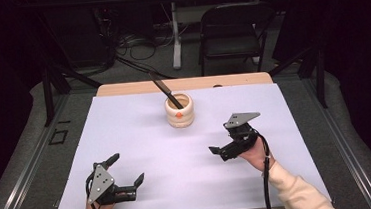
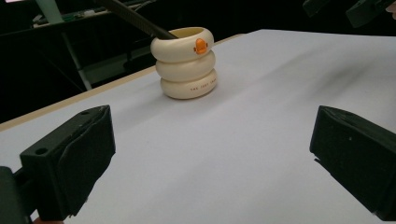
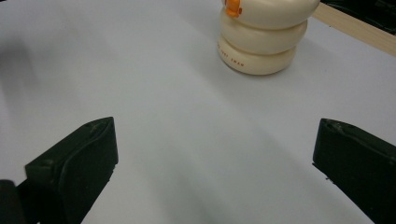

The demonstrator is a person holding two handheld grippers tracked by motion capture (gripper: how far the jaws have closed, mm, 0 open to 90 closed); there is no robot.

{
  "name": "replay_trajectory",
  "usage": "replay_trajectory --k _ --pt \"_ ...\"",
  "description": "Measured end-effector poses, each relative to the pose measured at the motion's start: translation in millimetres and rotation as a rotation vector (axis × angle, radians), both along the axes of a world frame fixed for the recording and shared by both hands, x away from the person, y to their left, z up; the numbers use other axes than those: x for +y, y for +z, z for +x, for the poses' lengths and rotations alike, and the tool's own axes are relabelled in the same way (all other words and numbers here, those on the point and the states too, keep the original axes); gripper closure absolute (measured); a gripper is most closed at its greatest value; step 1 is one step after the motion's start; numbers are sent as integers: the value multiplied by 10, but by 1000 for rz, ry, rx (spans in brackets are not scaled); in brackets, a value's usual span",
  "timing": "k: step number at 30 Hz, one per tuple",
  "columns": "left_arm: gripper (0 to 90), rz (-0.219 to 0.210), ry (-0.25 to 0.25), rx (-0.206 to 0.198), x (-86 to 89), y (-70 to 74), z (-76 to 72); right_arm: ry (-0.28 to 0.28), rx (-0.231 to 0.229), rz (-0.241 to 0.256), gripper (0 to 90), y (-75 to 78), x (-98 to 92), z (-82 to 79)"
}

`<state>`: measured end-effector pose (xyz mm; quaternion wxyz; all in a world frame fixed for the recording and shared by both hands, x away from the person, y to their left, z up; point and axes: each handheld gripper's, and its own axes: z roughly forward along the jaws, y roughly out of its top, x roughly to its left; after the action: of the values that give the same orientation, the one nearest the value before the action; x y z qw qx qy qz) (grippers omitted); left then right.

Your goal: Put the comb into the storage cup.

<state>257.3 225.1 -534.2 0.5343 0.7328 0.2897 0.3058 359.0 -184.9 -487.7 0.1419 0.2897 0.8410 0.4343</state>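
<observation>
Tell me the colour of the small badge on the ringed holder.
Orange badge, clearest in the left gripper view.

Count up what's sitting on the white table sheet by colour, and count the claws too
Cream: 1, the ringed holder
Black: 1, the long stick leaning in the holder
Black claws: 2, the left claw and the right claw, both open and apart from the holder
Total: 4

table [image 1: 126, 139]: white sheet over wood | on it: cream ringed pot [image 1: 179, 111], upright, far centre
</observation>
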Motion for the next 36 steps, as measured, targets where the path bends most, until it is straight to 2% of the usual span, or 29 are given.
replay_trajectory --k 23,36 --pt "2 1 0 2 -5 -2 2 -4 2 7 0 -92 -218 -340" --pt "2 0 1 4 -11 -7 4 -15 -23 15 0 -173 -348 -483"
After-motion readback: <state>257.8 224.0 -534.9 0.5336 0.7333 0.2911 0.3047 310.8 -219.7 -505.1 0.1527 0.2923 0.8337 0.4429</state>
